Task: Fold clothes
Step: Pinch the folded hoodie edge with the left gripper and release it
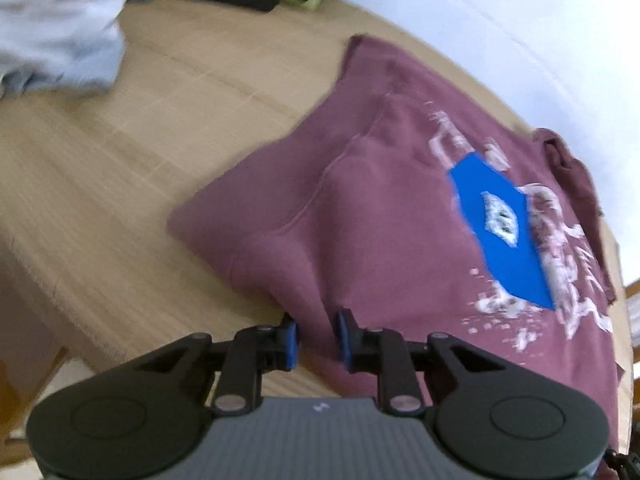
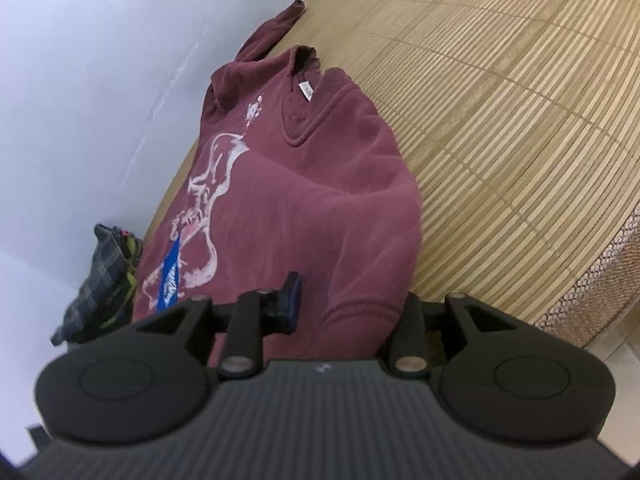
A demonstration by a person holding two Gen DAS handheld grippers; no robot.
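My left gripper [image 1: 316,338] has its jaws narrowed on a pinch of the maroon sweatshirt [image 1: 380,208], at the folded edge. My right gripper [image 2: 348,304] straddles the opposite edge, jaws wide; far finger hidden by cloth, so grip cannot be told. Garment runs from both jaws toward 12 o'clock on the bamboo mat [image 2: 520,120], collar [image 2: 304,92] far from the right. Both hands about equally near. Grey clothes [image 1: 60,40] at 10 o'clock.

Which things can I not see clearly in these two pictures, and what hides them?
- Right gripper: in the right wrist view, one finger is covered by the maroon sweatshirt, so its grip is uncertain.
- Grey garment: left wrist view, motion blur and the frame edge hide its type.
- Dark clothes pile: right wrist view, partly behind the gripper body.
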